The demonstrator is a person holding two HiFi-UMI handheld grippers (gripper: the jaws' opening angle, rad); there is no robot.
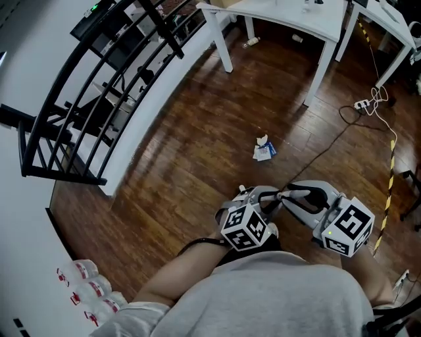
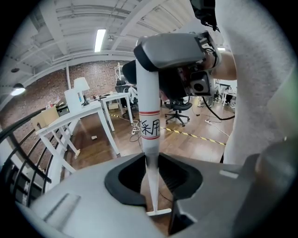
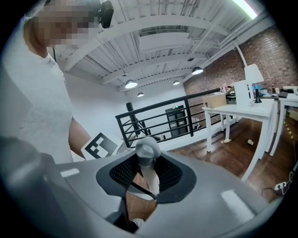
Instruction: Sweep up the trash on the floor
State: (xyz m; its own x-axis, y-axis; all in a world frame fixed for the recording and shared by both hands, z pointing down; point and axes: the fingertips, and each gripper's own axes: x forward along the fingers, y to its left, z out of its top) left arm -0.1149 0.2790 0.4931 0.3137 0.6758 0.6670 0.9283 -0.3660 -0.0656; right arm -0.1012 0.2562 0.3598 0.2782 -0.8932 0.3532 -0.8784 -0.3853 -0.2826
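Wood floor (image 1: 197,164), paper trash (image 1: 264,150), left gripper (image 2: 150,173) gripping handle (image 2: 149,116) marked 采用

One left claw (image 2: 151,179), one right claw (image 3: 145,174), one pole (image 2: 150,107), one trash wad (image 1: 264,150), two white tables (image 1: 283,20), one railing (image 1: 99,85)

The head view looks steeply down from above the person's chest onto the wooden floor (image 1: 197,151). Each gripper view sits close behind its jaws, tilted upward: the left along a white pole (image 2: 150,116), the right past a grey-capped handle (image 3: 147,155). All three share the white bench (image 1: 276,20) and black railing (image 1: 99,85).
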